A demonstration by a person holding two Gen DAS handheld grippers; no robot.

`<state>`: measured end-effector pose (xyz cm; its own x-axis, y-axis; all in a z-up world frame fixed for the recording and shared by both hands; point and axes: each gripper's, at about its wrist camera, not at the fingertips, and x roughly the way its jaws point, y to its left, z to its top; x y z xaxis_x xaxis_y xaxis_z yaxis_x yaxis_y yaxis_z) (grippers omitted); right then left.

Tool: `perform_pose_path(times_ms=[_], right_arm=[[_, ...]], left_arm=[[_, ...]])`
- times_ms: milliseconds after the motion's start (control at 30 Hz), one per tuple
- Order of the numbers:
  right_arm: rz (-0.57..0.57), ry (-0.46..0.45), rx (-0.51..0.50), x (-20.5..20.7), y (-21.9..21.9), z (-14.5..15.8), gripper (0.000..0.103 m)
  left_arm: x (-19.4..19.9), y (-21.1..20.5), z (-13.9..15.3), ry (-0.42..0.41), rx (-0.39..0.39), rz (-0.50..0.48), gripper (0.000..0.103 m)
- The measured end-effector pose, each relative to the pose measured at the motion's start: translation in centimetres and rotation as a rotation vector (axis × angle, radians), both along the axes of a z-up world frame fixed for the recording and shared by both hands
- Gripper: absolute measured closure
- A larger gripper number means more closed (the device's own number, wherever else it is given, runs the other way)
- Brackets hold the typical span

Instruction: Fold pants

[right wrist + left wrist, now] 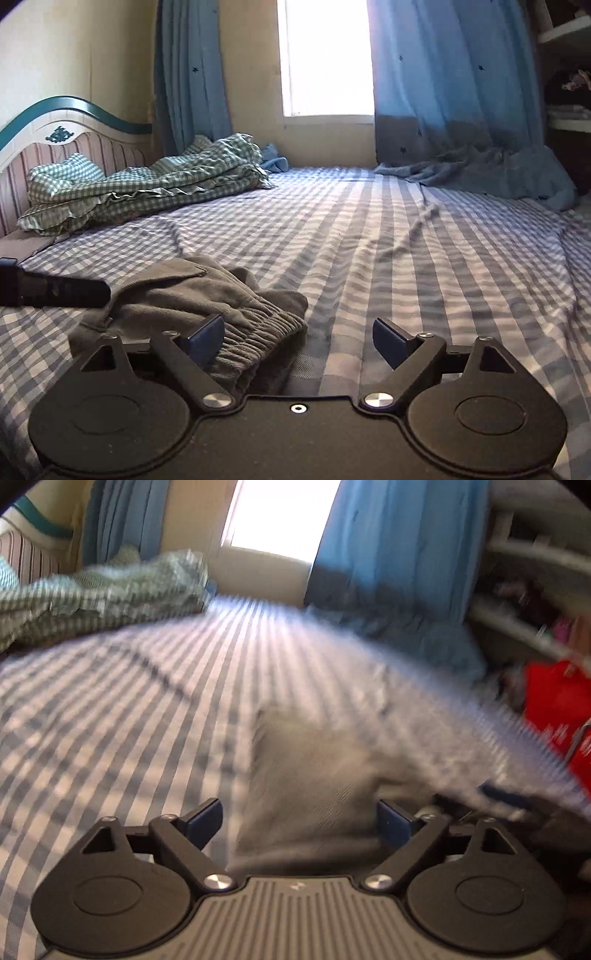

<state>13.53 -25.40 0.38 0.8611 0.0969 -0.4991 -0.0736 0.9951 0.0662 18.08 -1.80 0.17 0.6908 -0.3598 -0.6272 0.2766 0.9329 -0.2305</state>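
Left gripper point(301, 821): its 2 jaws stand wide apart, with blurred grey pants point(314, 775) lying between and just ahead of them, unpinched. Right gripper point(298, 341): its 2 jaws are likewise spread; the pants point(192, 295), bunched on the blue checked bedsheet point(406, 240), lie ahead-left, elastic waistband point(258, 332) beside its left finger point(205, 338).

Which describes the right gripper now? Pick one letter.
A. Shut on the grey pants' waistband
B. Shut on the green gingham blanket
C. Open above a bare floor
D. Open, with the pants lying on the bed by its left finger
D: the right gripper stands wide open, its pads pressing nothing, and the grey pants lie bunched on the blue checked bedsheet.
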Motion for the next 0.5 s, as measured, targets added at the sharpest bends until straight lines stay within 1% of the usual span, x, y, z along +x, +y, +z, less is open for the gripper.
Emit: perform_pose_path(times_ms=[33, 67, 100, 167, 233, 267, 333, 500], right_arm=[[-0.013, 0.011, 0.018, -0.1, -0.3, -0.5, 0.012], [-0.021, 0.023, 0.048, -0.3, -0.7, -0.8, 0.012], [-0.026, 0.028, 0.075, -0.6, -1.0, -1.0, 0.012], [-0.031, 0.009, 0.132, -2.0, -1.9, -0.9, 0.011], [-0.036, -0.025, 0.153, -3.5, -1.9, -0.3, 0.009], [-0.032, -0.045, 0.153, -4.3, -1.8, 0.0, 0.007], [-0.037, -0.079, 0.144, -5.6, -1.2, 0.6, 0.006], [-0.095, -0.130, 0.141, -8.4, 0.3, 2.0, 0.002]], left_arm=[[0.1, 0.4, -0.9, 0.020, -0.031, -0.002, 0.010], [-0.4, 1.3, -1.6, 0.031, -0.101, -0.002, 0.010], [-0.8, 2.1, -1.8, 0.041, -0.151, 0.002, 0.011], [-2.1, 3.2, -1.6, 0.016, -0.201, 0.012, 0.009], [-3.7, 3.8, -1.1, -0.025, -0.194, 0.028, 0.002], [-4.5, 4.0, -0.8, -0.047, -0.183, 0.034, 0.001], [-5.8, 4.4, 0.0, -0.079, -0.159, 0.039, 0.001], [-8.3, 4.6, 2.1, -0.150, -0.101, 0.055, 0.001]])
